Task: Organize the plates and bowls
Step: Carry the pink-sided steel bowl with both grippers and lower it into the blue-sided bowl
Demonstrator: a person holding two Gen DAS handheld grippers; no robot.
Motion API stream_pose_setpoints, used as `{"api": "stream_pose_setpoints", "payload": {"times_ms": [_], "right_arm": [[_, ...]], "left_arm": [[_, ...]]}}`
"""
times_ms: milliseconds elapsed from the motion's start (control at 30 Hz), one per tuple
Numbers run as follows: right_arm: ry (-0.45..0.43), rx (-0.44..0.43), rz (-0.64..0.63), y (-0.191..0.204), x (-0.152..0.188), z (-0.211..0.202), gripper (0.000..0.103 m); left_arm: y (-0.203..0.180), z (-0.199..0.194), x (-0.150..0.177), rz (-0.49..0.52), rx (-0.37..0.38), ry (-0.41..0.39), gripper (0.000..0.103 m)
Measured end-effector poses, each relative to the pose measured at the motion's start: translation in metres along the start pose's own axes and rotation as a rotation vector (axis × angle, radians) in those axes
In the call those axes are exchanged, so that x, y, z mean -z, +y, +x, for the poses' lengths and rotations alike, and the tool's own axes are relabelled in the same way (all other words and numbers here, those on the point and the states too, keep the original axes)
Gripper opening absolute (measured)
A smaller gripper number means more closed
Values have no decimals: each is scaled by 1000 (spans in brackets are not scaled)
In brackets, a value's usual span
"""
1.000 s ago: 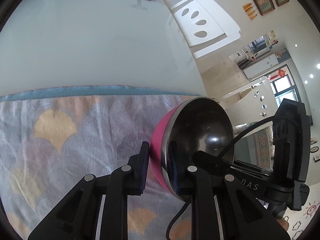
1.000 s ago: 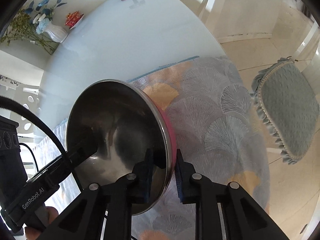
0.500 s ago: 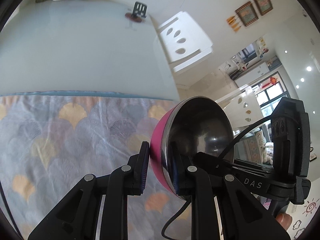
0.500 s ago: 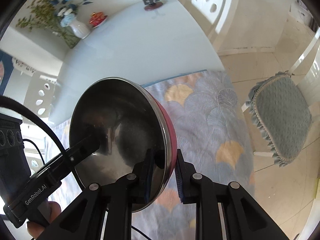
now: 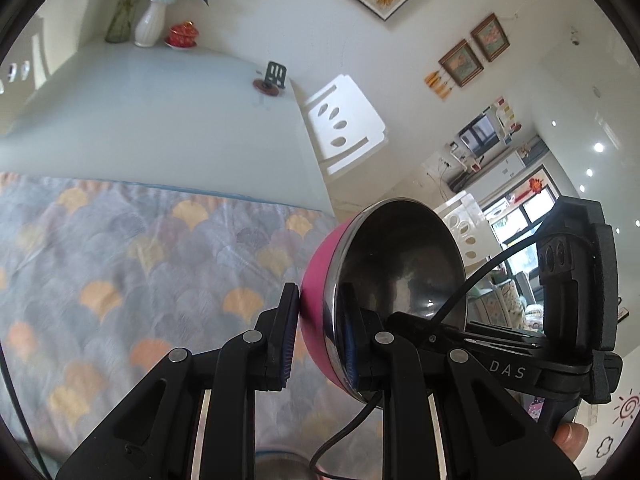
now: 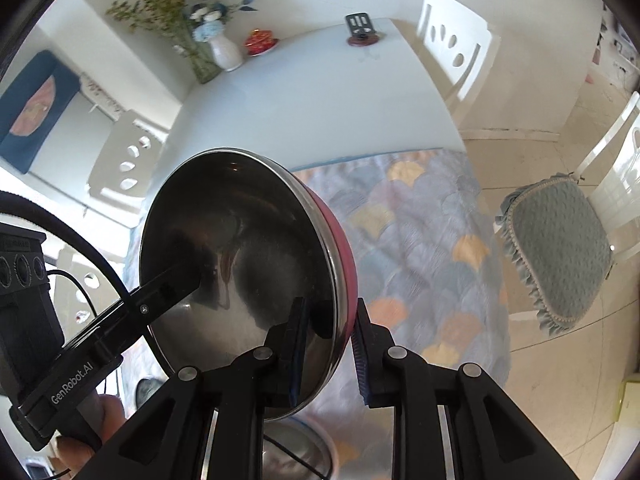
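Both tongs pinched one pink-walled, steel-lined round bowl point(image 5: 400, 276) by its rim: left gripper point(image 5: 318, 336) & right gripper point(image 6: 330, 344), each w/ one pad inside, one outside. Bowl hung tilted above the fan-patterned cloth point(image 5: 132, 264) on the table.

Bowl point(image 5: 404, 272) above cloth point(image 5: 120, 264), on table point(image 5: 160, 120)
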State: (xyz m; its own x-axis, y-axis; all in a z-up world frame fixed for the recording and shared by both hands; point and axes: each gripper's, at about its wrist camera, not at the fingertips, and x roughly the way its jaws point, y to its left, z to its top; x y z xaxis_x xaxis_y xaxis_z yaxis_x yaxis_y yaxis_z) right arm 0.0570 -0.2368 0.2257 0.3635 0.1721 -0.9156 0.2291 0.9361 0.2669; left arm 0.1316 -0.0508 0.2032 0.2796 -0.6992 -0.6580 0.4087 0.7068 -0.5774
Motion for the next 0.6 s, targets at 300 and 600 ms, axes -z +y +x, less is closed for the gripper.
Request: {"api": "stream_pose_setpoints", "payload": {"times_ms": [300,600], "right_arm": [[40,-71,27,24,71,-20,22],[94,1,11,39,142,-9,24]], "left_arm": [[4,-58,50,-23,17,-22,17],[18,-69,111,-52,6,33,17]]}}
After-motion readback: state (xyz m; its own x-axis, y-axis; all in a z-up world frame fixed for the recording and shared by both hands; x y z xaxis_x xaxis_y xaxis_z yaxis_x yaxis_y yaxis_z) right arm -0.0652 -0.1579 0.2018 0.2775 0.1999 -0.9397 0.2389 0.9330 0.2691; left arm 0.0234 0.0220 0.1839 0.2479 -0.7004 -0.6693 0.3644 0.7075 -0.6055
